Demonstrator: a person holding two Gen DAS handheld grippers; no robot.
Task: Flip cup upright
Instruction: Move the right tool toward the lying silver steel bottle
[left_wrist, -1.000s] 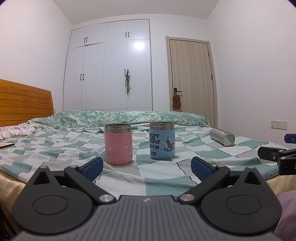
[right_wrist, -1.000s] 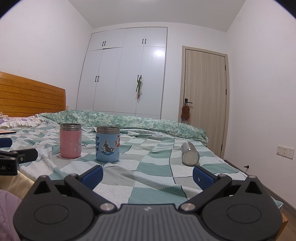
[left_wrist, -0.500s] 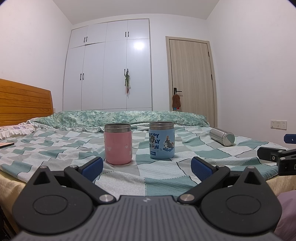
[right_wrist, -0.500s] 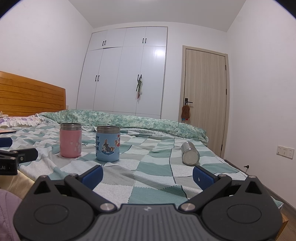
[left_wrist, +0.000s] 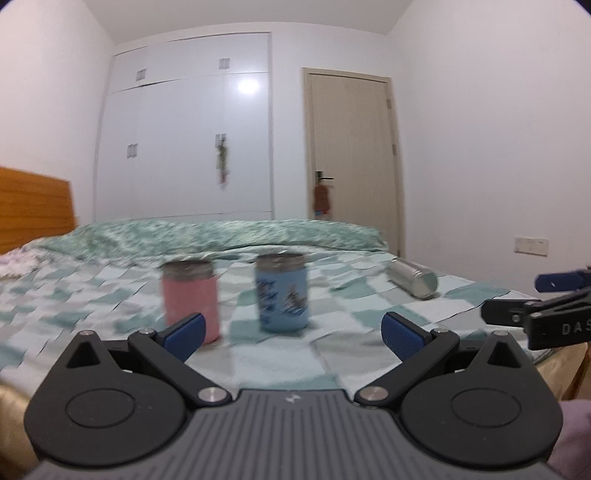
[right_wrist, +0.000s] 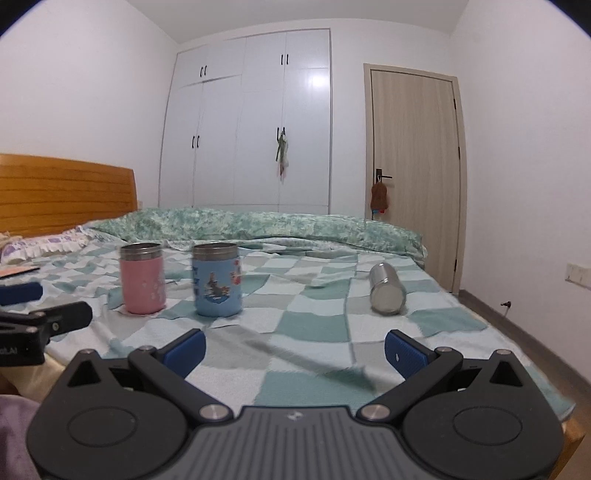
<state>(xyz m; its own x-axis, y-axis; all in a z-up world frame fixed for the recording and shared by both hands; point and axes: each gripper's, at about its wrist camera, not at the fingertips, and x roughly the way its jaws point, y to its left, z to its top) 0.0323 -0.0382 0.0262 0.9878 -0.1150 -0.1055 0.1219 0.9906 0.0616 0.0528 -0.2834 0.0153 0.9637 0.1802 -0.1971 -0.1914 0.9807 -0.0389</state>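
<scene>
Nothing is done yet: the silver cup (right_wrist: 387, 291) lies on its side, far right on the bed (right_wrist: 314, 325), while the left gripper (left_wrist: 291, 330) and right gripper (right_wrist: 295, 349) are wide apart, holding nothing.
</scene>
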